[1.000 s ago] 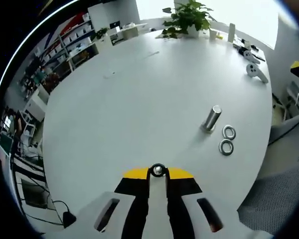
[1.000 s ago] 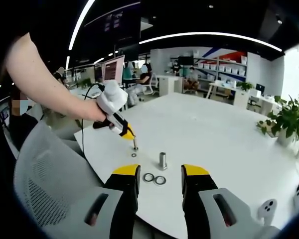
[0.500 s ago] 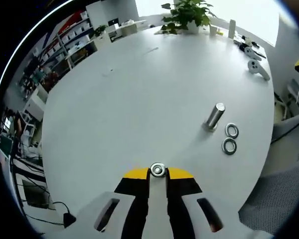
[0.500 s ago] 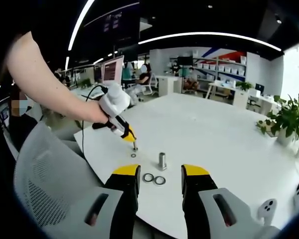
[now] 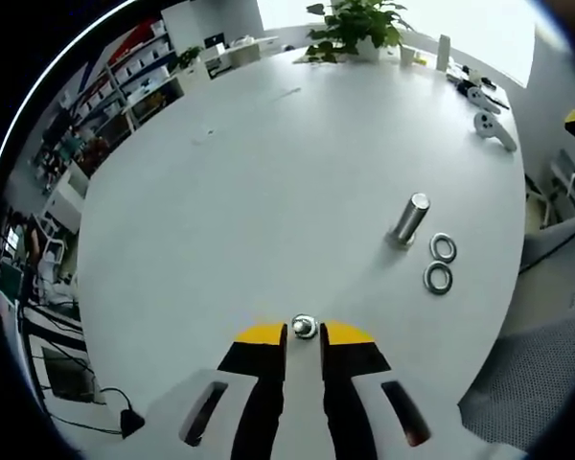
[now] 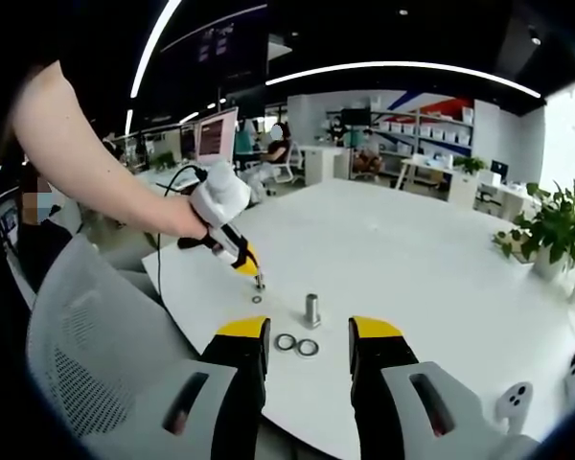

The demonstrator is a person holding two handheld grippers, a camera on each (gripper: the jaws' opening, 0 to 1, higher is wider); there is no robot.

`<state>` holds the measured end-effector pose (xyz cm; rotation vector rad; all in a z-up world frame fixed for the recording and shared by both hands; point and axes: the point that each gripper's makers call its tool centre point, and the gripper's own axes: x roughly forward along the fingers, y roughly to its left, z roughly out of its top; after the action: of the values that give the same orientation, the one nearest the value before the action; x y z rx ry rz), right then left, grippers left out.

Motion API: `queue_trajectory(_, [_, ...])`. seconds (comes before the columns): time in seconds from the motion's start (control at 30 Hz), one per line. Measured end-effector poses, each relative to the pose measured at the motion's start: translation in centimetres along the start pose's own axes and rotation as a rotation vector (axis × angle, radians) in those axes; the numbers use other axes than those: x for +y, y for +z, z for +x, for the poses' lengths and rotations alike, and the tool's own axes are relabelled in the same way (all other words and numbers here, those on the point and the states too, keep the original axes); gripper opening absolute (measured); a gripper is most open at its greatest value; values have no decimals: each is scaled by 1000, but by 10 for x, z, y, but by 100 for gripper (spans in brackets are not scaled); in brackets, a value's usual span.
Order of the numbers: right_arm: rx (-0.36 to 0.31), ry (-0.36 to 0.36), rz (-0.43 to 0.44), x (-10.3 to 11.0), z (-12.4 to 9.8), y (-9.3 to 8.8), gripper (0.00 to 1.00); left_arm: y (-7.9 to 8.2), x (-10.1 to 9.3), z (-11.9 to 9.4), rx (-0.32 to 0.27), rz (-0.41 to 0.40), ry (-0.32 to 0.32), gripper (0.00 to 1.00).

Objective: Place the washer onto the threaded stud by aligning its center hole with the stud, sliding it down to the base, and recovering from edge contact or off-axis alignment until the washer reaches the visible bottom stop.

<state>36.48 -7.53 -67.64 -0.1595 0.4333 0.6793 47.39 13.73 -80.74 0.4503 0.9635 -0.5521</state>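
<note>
A short metal stud (image 5: 407, 219) stands upright on the white table (image 5: 249, 182), with two loose washers (image 5: 438, 263) lying just to its right. My left gripper (image 5: 304, 331) is shut on a third washer (image 5: 304, 328), low over the table and well short of the stud. In the right gripper view a hand holds that left gripper (image 6: 258, 279) left of the stud (image 6: 312, 309), with a small ring shape (image 6: 257, 299) on the table right under its tips. My right gripper (image 6: 310, 333) stands open, just in front of the two loose washers (image 6: 296, 343).
A potted plant (image 5: 355, 29) and white hand controllers (image 5: 489, 129) sit at the table's far side. A grey mesh chair (image 6: 96, 355) stands by the near edge. The person's bare arm (image 6: 96, 163) reaches in from the left. Shelves and desks fill the room behind.
The left gripper view has shifted slightly, so the stud and loose washers sit a little differently in it. The washer stays between the left jaws. The right gripper has not moved.
</note>
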Motion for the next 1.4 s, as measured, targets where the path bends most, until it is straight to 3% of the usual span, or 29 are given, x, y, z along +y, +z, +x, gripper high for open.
queue_trajectory(0.53, [0,1,-3,1,0,0,35,-15,-3,-2,12,-63,13,12])
queue_trajectory(1.4, [6,1,-5,0,0,-1,35,-39,-26,23,28,-294,-20,16])
